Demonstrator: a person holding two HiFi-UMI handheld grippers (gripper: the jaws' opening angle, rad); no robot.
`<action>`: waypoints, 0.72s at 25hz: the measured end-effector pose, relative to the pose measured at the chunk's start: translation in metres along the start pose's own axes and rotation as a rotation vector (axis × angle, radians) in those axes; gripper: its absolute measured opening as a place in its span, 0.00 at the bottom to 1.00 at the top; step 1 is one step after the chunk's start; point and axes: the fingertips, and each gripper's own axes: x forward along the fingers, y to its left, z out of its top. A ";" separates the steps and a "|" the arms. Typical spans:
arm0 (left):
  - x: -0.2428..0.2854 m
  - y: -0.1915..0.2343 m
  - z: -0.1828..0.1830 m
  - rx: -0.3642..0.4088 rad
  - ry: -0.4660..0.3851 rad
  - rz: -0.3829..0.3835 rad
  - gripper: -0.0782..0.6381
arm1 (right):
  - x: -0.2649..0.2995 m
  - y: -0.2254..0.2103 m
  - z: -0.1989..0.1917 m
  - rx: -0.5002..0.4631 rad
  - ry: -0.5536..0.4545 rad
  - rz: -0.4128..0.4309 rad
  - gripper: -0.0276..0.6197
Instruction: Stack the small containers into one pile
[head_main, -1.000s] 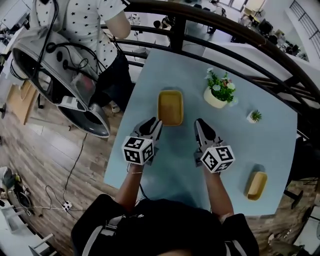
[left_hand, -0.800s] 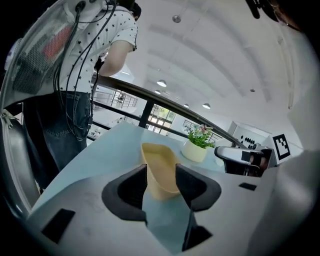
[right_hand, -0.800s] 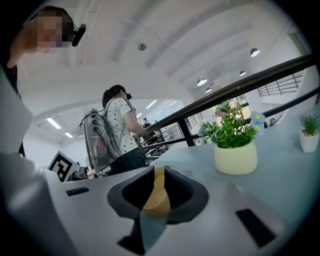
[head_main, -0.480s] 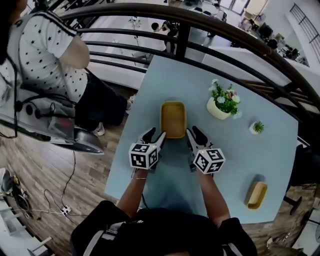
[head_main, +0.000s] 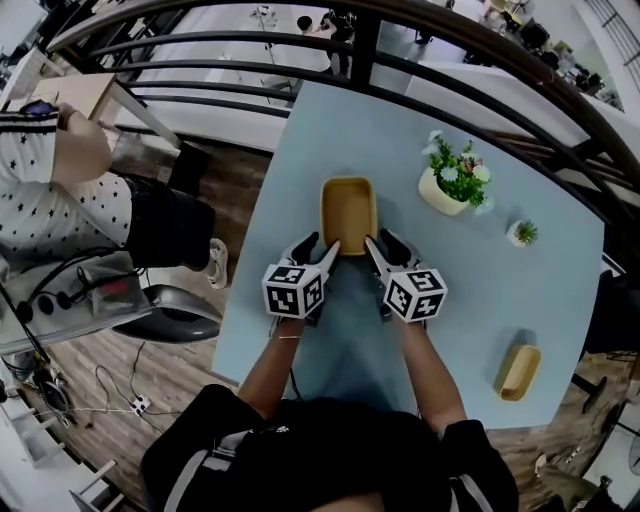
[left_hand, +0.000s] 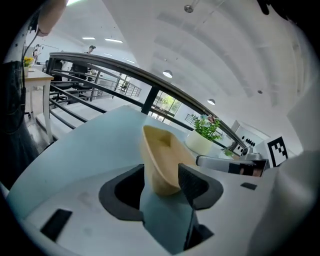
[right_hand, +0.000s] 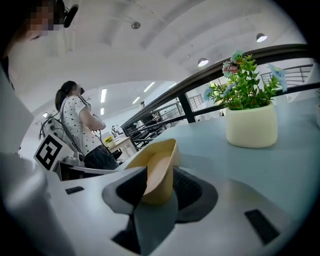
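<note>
- While both grippers are working the same piece, the yellow container (head_main: 348, 212) is sitting on the table (head_main: 330, 130) right at their tips.
- Left gripper (head_main: 320, 248) is clamping its near-left corner.
- Right gripper (head_main: 382, 245) is clamping the near-right corner.
- Second yellow container (head_main: 518, 372) is lying well off to the right gripper's right.

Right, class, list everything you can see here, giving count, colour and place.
table: one, light blue, centre
yellow containers: two; centre container mid-table, another at the near right edge
flowering plant: one, cream pot, far right
small plant: one, white pot, right edge
railing: one, dark, beyond the table
bystander: one, spotted shirt, left
left gripper: on the centre container's near left corner
right gripper: on its near right corner
</note>
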 end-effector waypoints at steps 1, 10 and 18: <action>0.001 -0.001 0.000 0.002 0.002 -0.002 0.37 | 0.002 0.002 -0.002 0.002 0.008 0.006 0.28; -0.001 -0.011 -0.008 0.023 0.037 -0.024 0.37 | 0.000 0.015 -0.007 -0.029 0.038 0.015 0.21; -0.009 -0.026 -0.004 0.044 0.030 -0.050 0.37 | -0.019 0.021 -0.001 -0.051 0.022 -0.008 0.21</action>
